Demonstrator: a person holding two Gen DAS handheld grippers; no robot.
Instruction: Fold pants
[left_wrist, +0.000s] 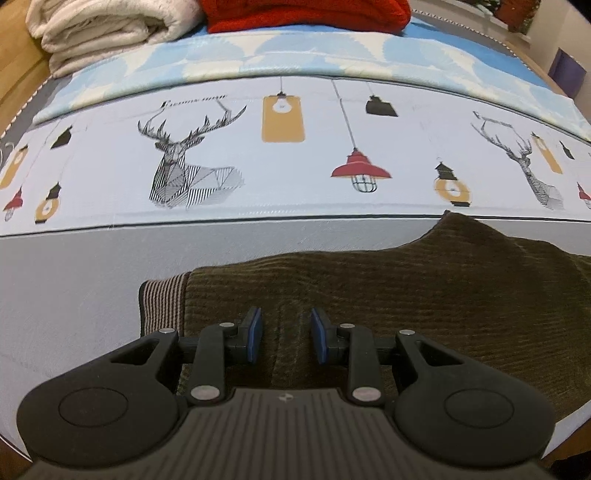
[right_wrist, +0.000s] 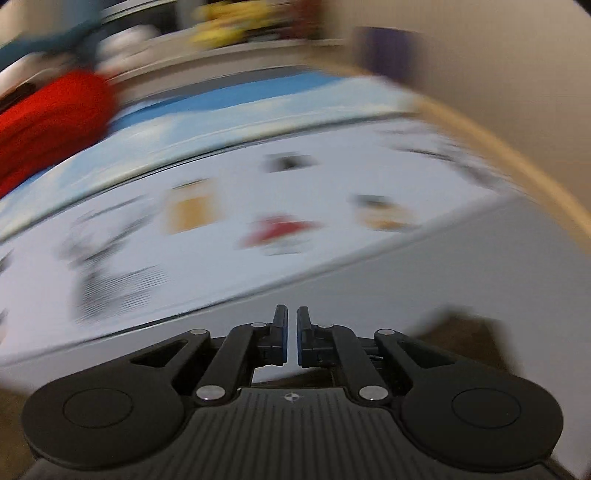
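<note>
Olive corduroy: the pants (left_wrist: 406, 288) lie flat, ribbed and soft, across the lower right of the left view, striped cuff (left_wrist: 162, 295) at their left end.
Bed: smooth grey sheet (left_wrist: 74, 295), printed band with deer and lamps above.
Left gripper (left_wrist: 286, 332): jaws partly spread over the cloth, nothing pinched.
Right gripper (right_wrist: 291, 332): jaws almost pressed together, empty; blurred view, pants (right_wrist: 461, 339) dark at lower right.
Doing it well: probably pinch both layers near the cuff, lift evenly, lay edges square.
</note>
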